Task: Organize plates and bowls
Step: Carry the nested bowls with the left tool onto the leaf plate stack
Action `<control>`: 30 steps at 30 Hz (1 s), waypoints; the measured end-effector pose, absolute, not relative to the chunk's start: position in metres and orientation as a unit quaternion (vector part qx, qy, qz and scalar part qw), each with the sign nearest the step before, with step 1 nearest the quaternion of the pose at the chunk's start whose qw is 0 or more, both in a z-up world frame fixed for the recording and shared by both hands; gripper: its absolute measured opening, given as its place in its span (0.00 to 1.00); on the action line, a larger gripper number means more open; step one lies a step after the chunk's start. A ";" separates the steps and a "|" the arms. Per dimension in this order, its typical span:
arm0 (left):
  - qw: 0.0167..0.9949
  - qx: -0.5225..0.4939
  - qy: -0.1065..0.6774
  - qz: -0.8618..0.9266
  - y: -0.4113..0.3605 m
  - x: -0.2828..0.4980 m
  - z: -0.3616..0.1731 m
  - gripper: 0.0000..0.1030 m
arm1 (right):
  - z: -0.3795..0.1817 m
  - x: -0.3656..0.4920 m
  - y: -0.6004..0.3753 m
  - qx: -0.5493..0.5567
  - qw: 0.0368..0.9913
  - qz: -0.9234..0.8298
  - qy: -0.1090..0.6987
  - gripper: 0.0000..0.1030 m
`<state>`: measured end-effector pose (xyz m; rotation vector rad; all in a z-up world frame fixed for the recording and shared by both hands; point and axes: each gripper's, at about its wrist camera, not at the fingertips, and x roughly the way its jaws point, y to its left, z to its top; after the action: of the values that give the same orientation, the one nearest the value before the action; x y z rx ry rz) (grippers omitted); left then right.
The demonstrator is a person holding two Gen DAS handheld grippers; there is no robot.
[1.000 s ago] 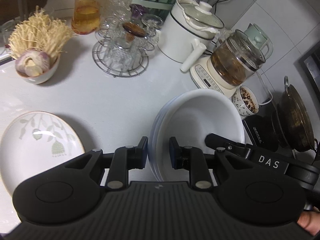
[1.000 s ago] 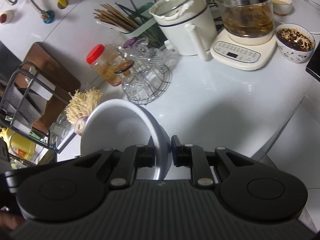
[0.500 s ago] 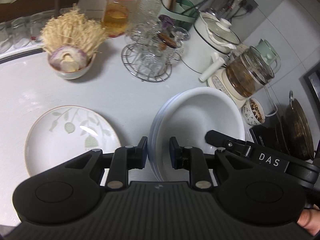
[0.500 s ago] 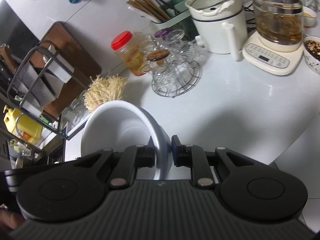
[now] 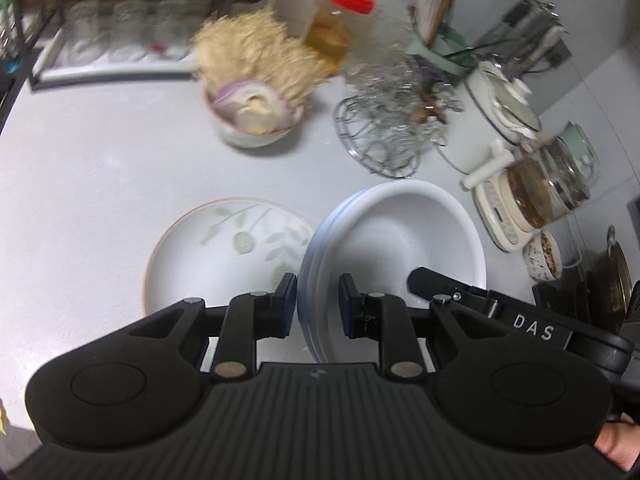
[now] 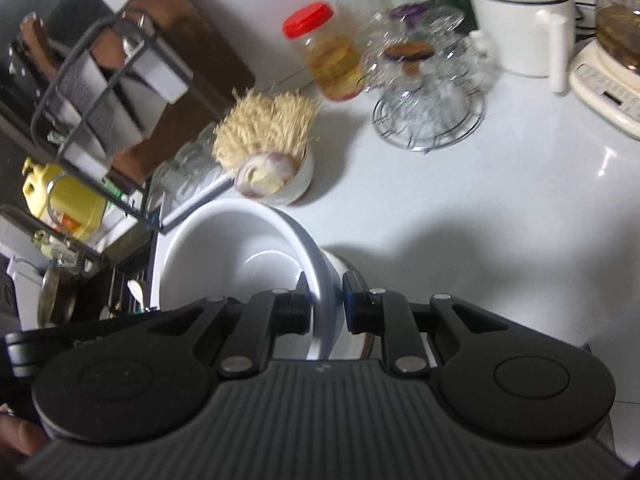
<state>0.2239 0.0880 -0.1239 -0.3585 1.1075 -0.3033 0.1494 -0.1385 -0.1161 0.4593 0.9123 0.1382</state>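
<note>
Left wrist view, listed left to right from the gripper: a round white ceramic plate with pale green leaf pattern (image 5: 224,248) lies flat on the grey-white counter (image 5: 92,184), just ahead and left of the fingers, likely the spot where the load is to go. Ahead and beyond it, a small white bowl of sliced onion and pale enoki mushrooms (image 5: 256,120) stands well clear. Left gripper (image 5: 318,304), jaws narrow, is clamped on the near rim of a stack of deep white ceramic bowls (image 5: 400,240), one finger outside, one inside. Right of centre, the black right gripper (image 5: 480,304) reaches into the same stack from the opposite rim. Two grips on opposite edges are judged necessary to carry a heavy nested stack level. Right wrist view: dark wire rack (image 6: 100,92) far left; the deep white bowl stack (image 6: 240,264) directly ahead-left; right gripper (image 6: 326,300), jaws narrow, pinches the rim wall; the leaf plate's edge shows just under the stack. Both grippers point steeply downward; a fingertip of the holding hand (image 5: 616,440) shows at lower right. Stack appears suspended above the counter, beside the plate.
</note>
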 end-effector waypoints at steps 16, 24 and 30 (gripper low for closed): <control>0.802 -0.212 0.548 -0.106 0.126 0.232 -0.196 0.24 | -0.173 0.180 -0.102 0.184 0.843 0.080 0.500 0.18; 0.805 -0.213 0.545 -0.101 0.125 0.234 -0.206 0.25 | -0.182 0.194 -0.095 0.144 0.843 0.093 0.511 0.18; 0.798 -0.217 0.553 -0.099 0.128 0.235 -0.217 0.25 | -0.193 0.194 -0.090 0.133 0.836 0.084 0.526 0.18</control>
<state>0.2349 0.1283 -0.2166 -0.4660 1.1870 -0.2119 0.1938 -0.0898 -0.1932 0.2815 1.1132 0.1779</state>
